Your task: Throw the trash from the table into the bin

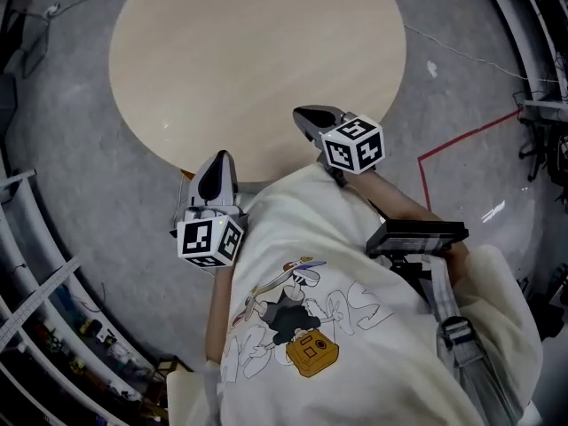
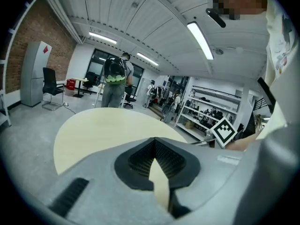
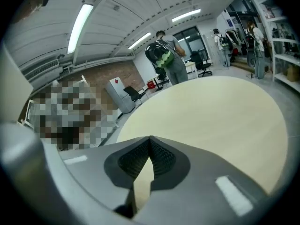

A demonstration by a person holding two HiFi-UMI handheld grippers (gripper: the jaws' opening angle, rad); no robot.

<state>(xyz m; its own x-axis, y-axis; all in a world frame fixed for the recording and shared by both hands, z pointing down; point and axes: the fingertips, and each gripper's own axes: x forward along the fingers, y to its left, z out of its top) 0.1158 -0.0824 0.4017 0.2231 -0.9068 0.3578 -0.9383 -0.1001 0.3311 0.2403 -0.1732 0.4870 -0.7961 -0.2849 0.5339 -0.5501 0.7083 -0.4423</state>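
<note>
Head view showed the round table (image 1: 257, 51) bare, with no trash or bin anywhere in sight; my left claw (image 1: 218, 162) and right claw (image 1: 306, 116) were both pinched shut on nothing at its near edge; I judged a look round for leftovers the sound move.

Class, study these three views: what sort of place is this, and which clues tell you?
Probably a shared workshop or lab office: a round pale wooden table on a grey concrete floor, metal shelving racks loaded with gear, and a black office chair.
</note>
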